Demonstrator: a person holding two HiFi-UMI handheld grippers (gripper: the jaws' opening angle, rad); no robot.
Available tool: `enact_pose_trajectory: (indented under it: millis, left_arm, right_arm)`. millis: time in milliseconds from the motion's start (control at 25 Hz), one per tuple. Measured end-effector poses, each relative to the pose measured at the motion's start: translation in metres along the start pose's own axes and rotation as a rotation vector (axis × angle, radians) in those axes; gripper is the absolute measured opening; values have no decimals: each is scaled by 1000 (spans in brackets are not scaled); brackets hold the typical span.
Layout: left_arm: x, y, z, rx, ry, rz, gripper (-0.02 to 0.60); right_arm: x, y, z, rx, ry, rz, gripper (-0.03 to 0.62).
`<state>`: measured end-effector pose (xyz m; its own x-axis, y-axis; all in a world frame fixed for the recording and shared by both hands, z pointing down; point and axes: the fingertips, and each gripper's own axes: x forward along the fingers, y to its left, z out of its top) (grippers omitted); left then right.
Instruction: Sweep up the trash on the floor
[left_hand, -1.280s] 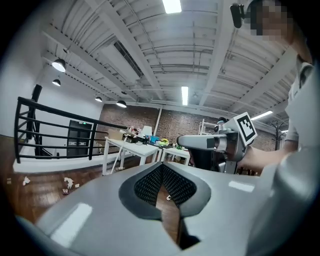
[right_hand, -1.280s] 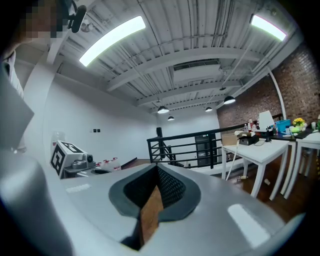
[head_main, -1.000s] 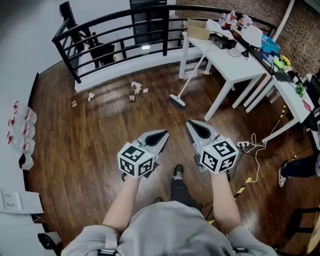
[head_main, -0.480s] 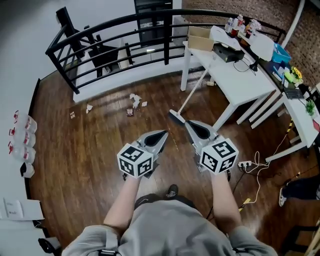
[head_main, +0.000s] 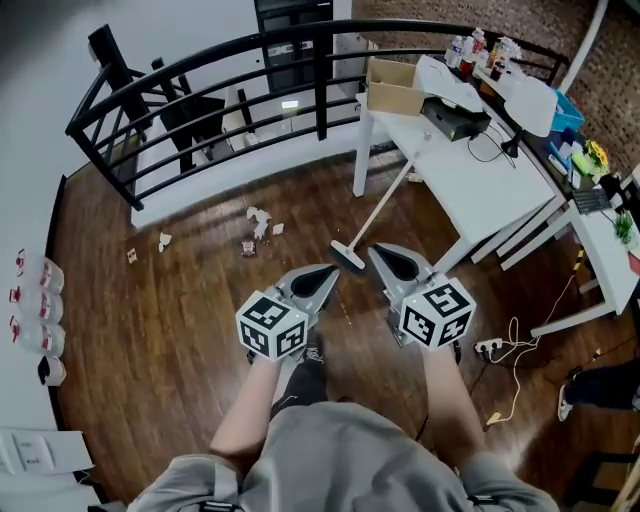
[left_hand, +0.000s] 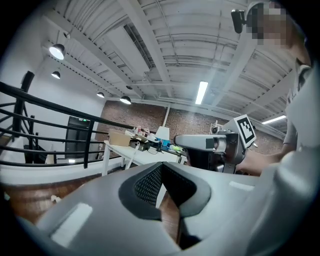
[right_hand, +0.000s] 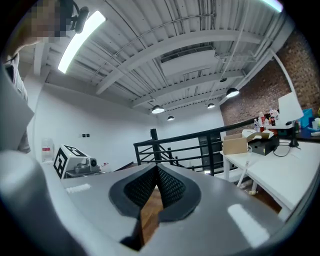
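Note:
Several scraps of crumpled trash (head_main: 256, 220) lie on the dark wood floor near the railing, with two smaller bits (head_main: 165, 240) further left. A broom leans against the white table, its head (head_main: 348, 257) on the floor and its pale handle (head_main: 388, 200) slanting up to the table edge. Both grippers are held side by side in front of the person, jaws shut and empty. The left gripper (head_main: 328, 272) (left_hand: 161, 165) points towards the trash. Just short of the broom head is the tip of the right gripper (head_main: 380, 252) (right_hand: 156, 168).
A black railing (head_main: 250, 50) curves along the far side with a chair (head_main: 190, 115) behind it. White tables (head_main: 470, 190) cluttered with a cardboard box (head_main: 392, 88) and gear stand at right. A power strip with cable (head_main: 490, 347) lies on the floor. Bottles (head_main: 30, 300) line the left wall.
The person has walked forward: broom, trash and railing have drawn closer, and the broom head now lies just beyond the right gripper's tip. Both grippers stay shut, side by side.

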<state>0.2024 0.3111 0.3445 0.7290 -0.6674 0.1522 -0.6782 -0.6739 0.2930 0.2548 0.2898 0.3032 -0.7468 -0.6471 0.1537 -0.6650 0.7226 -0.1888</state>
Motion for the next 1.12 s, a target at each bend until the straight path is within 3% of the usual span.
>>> enact_pose_trajectory:
  millis: [360, 600, 800, 1120]
  left_arm:
    - [83, 90, 55, -8, -32, -145, 5]
    - [129, 126, 68, -12, -15, -204, 5]
    - [170, 148, 70, -23, 18, -218, 5]
    - [269, 174, 78, -15, 39, -160, 5]
  right_arm:
    - [92, -83, 43, -31, 22, -117, 0]
    - [126, -125, 48, -18, 46, -181, 0]
    - [135, -172, 48, 6, 54, -226, 0]
    - [155, -275, 62, -57, 73, -195, 0]
